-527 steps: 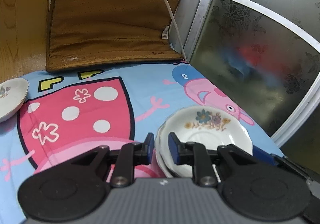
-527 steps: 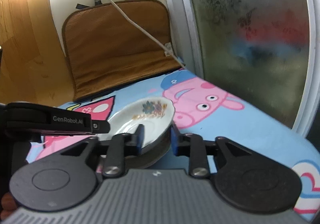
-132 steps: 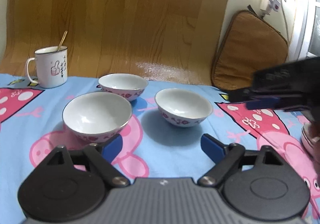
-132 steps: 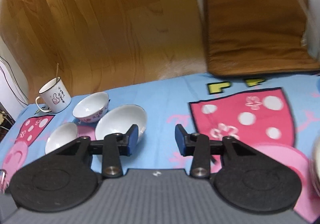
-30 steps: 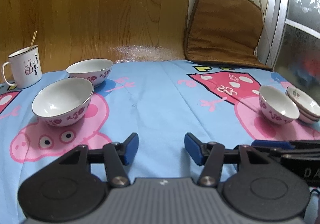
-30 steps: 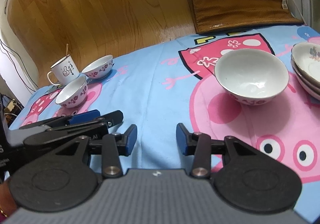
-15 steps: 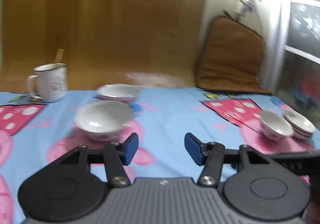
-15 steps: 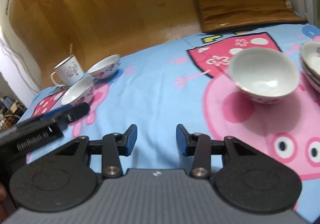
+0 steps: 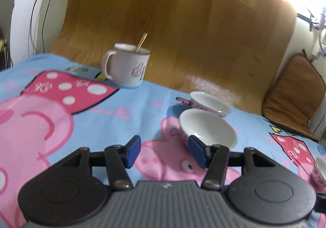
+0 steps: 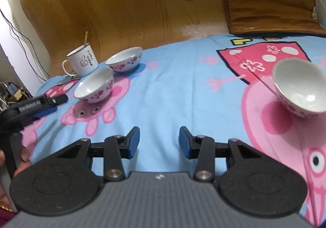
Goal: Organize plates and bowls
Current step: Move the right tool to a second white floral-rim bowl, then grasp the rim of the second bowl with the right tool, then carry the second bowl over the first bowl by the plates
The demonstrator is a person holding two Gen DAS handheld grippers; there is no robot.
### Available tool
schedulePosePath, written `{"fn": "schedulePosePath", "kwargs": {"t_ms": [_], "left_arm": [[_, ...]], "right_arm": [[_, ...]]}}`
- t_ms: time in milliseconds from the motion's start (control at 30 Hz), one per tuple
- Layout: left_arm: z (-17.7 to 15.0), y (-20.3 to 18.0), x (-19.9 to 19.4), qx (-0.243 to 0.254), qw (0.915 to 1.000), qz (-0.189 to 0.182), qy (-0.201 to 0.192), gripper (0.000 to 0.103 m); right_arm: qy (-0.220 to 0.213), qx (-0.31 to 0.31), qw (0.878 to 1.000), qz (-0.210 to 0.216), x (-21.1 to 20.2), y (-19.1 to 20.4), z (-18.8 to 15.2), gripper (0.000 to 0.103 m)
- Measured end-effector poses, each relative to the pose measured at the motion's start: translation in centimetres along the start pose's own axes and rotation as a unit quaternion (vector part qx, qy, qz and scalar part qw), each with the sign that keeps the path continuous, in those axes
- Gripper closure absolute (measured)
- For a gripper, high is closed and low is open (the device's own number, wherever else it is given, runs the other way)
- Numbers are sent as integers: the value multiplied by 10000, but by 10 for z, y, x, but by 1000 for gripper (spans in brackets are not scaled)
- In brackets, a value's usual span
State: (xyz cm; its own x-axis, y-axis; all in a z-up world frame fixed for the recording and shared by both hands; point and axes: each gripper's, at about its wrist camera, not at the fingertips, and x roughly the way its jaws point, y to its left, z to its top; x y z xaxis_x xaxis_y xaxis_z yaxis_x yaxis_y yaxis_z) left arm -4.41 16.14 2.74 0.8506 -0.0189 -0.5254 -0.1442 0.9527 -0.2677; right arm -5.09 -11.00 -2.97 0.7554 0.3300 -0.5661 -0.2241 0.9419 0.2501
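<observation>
Left gripper (image 9: 164,151), jaws apart and empty, hides the near bowl's (image 9: 207,129) front rim.

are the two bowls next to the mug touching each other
Apart. The right wrist view shows blue cloth between the nearer bowl and the farther bowl by the mug; the left wrist view overlaps them.

Low wrist views, shared bowls (image 9: 207,128)
</observation>
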Motion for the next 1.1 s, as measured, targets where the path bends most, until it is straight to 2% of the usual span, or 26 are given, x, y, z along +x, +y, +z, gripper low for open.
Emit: {"fn": "schedulePosePath", "kwargs": {"t_ms": [233, 367, 600, 767, 867, 933, 1100], "left_arm": [[-2, 5, 3, -196, 9998, -22, -1, 51], [-2, 10, 1, -332, 9994, -46, -17, 51], [-2, 13, 4, -412, 9990, -133, 62, 51], [-2, 13, 4, -437, 9989, -165, 93, 51], [-2, 15, 4, -478, 9986, -184, 106, 51], [-2, 14, 5, -475, 9986, -197, 110, 50], [-3, 10, 2, -358, 9988, -341, 53, 50]], "right_arm": [[-22, -190, 9991, 370, 17, 27, 35, 59], [222, -78, 9974, 687, 43, 40, 61, 63], [698, 316, 9940, 775, 90, 53, 84, 65], [1147, 496, 9891, 777, 117, 59, 84, 84], [1219, 597, 9877, 774, 114, 51, 82, 94], [1218, 685, 9866, 839, 108, 44, 82, 96], [1120, 584, 9896, 689, 72, 25, 75, 96]]}}
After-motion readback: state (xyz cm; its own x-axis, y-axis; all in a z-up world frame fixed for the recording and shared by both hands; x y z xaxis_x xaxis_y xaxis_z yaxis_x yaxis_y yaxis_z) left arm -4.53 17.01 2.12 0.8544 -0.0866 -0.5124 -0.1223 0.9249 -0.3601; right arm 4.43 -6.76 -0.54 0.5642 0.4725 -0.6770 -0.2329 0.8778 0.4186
